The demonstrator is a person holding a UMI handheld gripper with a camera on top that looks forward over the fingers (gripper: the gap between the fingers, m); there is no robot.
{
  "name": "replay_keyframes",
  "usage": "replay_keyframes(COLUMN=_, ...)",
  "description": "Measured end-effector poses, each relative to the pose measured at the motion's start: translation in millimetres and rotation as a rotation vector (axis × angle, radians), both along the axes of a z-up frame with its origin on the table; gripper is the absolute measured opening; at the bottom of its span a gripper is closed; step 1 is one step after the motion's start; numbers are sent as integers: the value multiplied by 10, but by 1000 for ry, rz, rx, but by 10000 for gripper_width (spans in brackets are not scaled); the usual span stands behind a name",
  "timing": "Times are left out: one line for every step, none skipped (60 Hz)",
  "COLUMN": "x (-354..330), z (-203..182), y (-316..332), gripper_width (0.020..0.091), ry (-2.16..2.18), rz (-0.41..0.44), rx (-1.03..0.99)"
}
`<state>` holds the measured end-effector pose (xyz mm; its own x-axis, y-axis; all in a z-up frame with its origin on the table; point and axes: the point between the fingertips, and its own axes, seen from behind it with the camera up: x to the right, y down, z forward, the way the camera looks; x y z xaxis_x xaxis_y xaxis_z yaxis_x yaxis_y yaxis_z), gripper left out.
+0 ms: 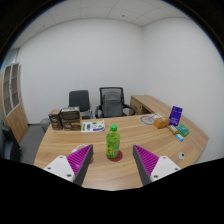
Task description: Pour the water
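Desk: light wood top (120, 170), curved front edge, with a raised side return of the same wood running off to the right of the bottle.
Room: white walls, panelled white ceiling; a wooden cabinet (9, 95) with glazed doors stands against the wall well left of the bottle.
Chairs: two black office chairs (112, 101) behind the desk, beyond the bottle, backs toward the wall.
Bottle: green plastic bottle (114, 143) standing on the desk, cap lighter green, a label band round its middle; contents not readable.
Bottle axis: long axis vertical, upright, cap pointing at the ceiling, base flat on the desk; no visible tilt.
Bottle position: just ahead of the gripper (113, 163), centred on the gap between the two pink pads (80, 157), not touching either one.
Jaws: spread wide, released, nothing held; clear desk shows between each finger and the bottle.
Behind bottle, left: a stack of dark boxes or files (68, 118) near the far desk edge; detail too small to tell.
Behind bottle, centre: flat papers or a booklet (94, 126) lying on the desk just beyond the bottle.
Right of bottle: a purple upright sign or card (176, 115) on the side return, a small teal item (181, 131) beside it, and a pale round object (160, 124) nearer the bottle.
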<state>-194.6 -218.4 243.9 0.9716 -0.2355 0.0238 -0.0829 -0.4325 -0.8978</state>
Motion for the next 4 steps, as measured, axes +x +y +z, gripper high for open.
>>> replay_keyframes(x=-2, z=2, y=2, gripper_width=817, ry=0, rz=0, rx=0)
replay_keyframes(x=-3, z=2, y=7, gripper_width=818, ry=2, rz=0, rx=-1)
replay_keyframes(x=0, z=1, y=10, gripper_width=817, ry=5, rz=-1, rx=-2)
replay_keyframes(x=4, z=-1, y=12, gripper_width=817, ry=7, rz=-2, rx=-3)
